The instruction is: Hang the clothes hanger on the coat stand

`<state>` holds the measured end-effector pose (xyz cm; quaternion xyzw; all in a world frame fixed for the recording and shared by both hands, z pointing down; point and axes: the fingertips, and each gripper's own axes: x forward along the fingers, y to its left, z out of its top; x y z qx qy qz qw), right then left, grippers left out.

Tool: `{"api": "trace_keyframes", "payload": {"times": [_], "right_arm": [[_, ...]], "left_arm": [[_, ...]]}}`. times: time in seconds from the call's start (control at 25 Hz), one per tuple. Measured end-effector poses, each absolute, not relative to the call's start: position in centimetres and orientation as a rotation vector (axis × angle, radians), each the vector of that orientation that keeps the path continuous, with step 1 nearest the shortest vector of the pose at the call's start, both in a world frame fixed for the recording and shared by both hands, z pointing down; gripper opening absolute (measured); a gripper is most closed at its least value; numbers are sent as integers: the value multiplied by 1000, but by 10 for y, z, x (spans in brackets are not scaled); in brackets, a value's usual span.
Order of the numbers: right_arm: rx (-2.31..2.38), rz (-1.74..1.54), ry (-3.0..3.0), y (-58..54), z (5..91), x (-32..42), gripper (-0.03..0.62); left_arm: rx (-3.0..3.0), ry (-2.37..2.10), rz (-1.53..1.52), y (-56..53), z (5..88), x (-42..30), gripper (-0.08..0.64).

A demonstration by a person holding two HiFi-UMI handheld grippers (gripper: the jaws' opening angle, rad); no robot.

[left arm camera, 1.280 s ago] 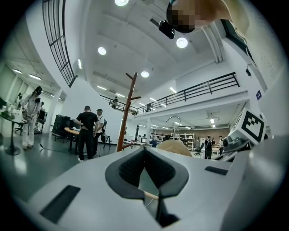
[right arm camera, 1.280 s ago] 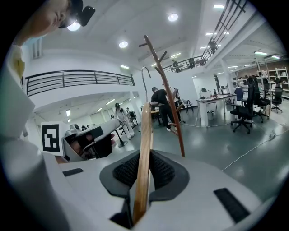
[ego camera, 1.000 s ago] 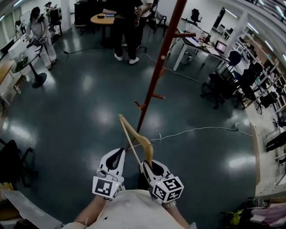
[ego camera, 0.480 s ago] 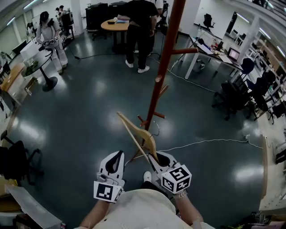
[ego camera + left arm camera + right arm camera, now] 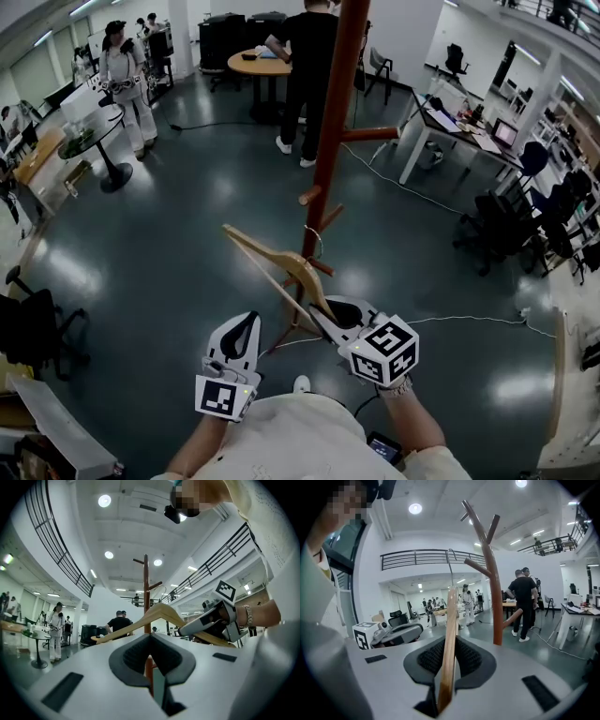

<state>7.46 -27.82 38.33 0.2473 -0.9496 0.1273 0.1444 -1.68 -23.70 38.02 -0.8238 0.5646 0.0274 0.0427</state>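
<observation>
Holding the hanger [image 5: 277, 265] up near the coat stand [image 5: 328, 141]
The right gripper [image 5: 317, 305] gripped the hanger's wooden arm, hook close to the pole; the left gripper [image 5: 246, 320] was empty, jaws slightly parted.

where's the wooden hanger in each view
Head view: the hanger is at centre, slanting up and left from the right gripper.
Left gripper view: hanger centre-right, above the jaws, peak beside the pole.
Right gripper view: hanger seen edge-on, rising from between the jaws at centre.
Shared landmark: the brown coat stand, just beyond the hanger.
</observation>
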Motion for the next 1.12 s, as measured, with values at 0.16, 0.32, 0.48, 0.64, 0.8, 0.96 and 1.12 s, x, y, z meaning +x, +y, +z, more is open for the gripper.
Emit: {"api": "trace_keyframes", "payload": {"times": [0.16, 0.32, 0.48, 0.64, 0.8, 0.96, 1.12], "right_arm": [[561, 358, -2767, -307, 361, 90, 67], [444, 364, -2758, -343, 359, 96, 67], [386, 345, -2738, -371, 367, 97, 67], [330, 318, -2729, -390, 380, 89, 67], [303, 294, -2720, -414, 392, 93, 67], [291, 249, -2706, -425, 401, 91, 67], [280, 258, -2723, -432, 405, 91, 67]], "left_arm": [[-2460, 1823, 103, -259, 376, -7, 12], [-2398, 1908, 115, -274, 375, -3, 12], [-2324, 2000, 69, -279, 380, -9, 12], [-2280, 2088, 36, -286, 394, -23, 12], [-2281, 2117, -6, -306, 402, -14, 12], [-2320, 2101, -39, -310, 411, -1, 12], [-2297, 2137, -4, -317, 411, -3, 12]]}}
